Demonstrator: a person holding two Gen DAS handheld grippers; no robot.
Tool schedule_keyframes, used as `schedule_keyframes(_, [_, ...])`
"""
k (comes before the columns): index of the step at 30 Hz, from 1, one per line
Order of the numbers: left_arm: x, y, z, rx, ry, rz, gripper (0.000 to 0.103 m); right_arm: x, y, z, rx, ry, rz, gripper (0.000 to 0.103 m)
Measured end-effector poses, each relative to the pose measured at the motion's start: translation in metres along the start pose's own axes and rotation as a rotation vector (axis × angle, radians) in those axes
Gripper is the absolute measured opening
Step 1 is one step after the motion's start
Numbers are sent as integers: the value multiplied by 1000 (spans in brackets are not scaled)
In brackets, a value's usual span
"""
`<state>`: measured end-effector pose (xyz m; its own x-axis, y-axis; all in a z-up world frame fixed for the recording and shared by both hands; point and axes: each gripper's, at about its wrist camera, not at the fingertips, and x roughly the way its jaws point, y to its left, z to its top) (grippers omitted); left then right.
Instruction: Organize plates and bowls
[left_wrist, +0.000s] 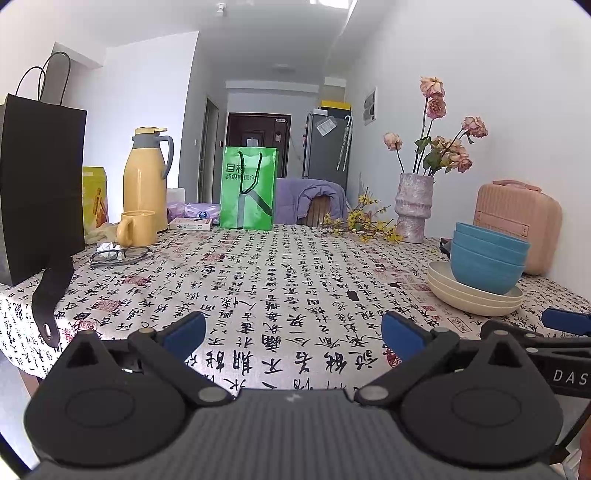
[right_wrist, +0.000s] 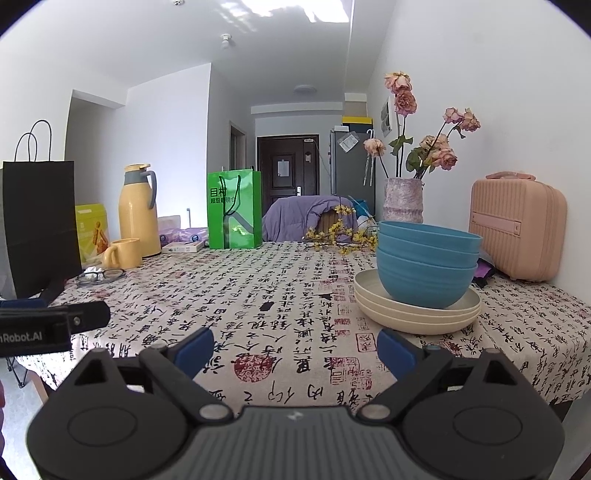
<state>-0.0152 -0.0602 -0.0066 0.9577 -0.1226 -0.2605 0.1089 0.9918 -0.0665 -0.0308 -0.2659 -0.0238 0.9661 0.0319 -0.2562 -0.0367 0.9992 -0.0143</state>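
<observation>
Three nested blue bowls (left_wrist: 487, 260) (right_wrist: 428, 264) sit on a stack of three cream plates (left_wrist: 469, 295) (right_wrist: 410, 314) at the table's right side, in front of a pink case. My left gripper (left_wrist: 293, 330) is open and empty above the table's near edge, left of the stack. My right gripper (right_wrist: 295, 350) is open and empty, just in front of the plates and slightly left of them. The right gripper's blue fingertip (left_wrist: 565, 320) shows at the right edge of the left wrist view.
On the calligraphy-print tablecloth (left_wrist: 258, 288): black paper bag (left_wrist: 37, 184), yellow thermos (left_wrist: 144, 177), yellow mug (left_wrist: 135, 228), glasses (left_wrist: 120, 254), green bag (left_wrist: 248, 188), flower vase (left_wrist: 413, 206), pink case (left_wrist: 517, 225). The wall runs along the right.
</observation>
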Motion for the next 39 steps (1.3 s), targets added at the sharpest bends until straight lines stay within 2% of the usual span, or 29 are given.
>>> schedule_keyframes(39, [0,0,1,2,6,12,103,0,-1,0,5,-8,21,95])
